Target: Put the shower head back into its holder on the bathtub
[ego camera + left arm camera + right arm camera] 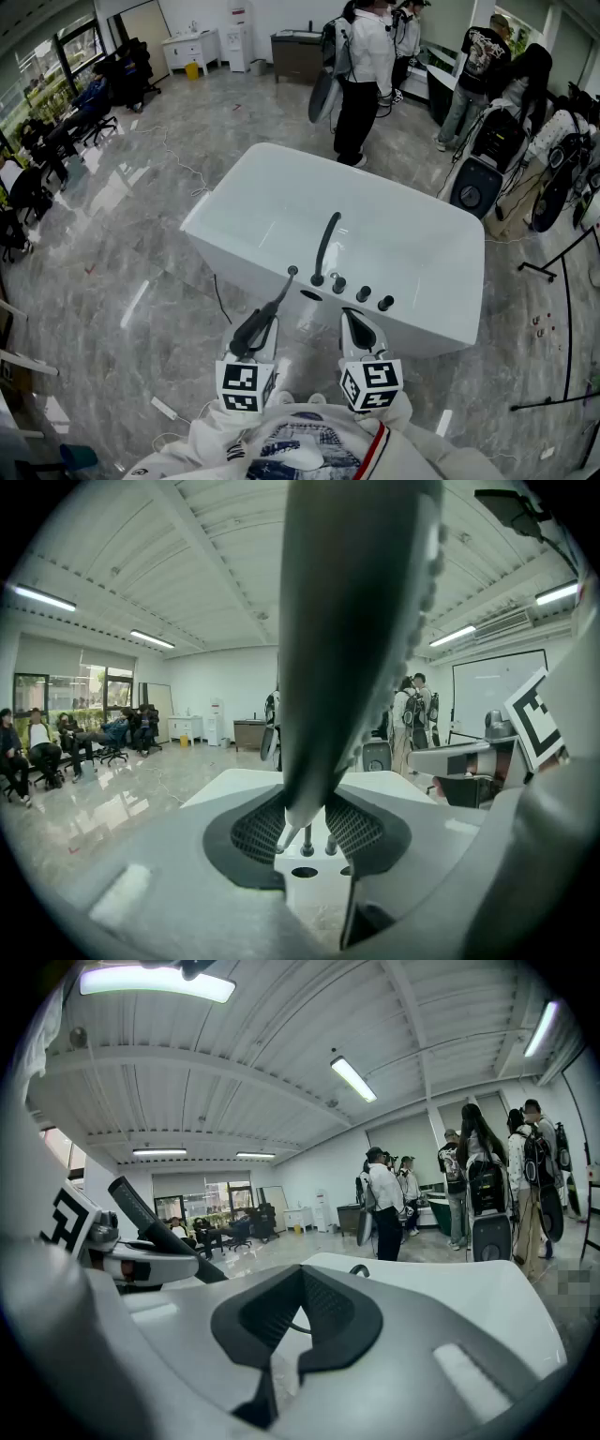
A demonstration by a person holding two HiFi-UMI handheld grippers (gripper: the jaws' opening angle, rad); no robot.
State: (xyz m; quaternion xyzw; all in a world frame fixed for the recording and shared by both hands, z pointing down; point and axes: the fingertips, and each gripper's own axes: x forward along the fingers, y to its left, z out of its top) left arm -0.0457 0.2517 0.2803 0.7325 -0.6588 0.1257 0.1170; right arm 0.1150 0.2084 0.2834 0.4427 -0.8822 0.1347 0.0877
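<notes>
Shower head (pixel 253 333) sat clamped in our left hand-held gripper (pixel 307 829), hovering over the near rim of the bathtub (pixel 234 246); our right hand-held gripper (pixel 298 1321) was closed and empty.

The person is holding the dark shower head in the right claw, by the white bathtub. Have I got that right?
Not quite: the dark shower head is clamped in the left claw, not the right claw, which is empty. The head view shows it, by the white bathtub.
</notes>
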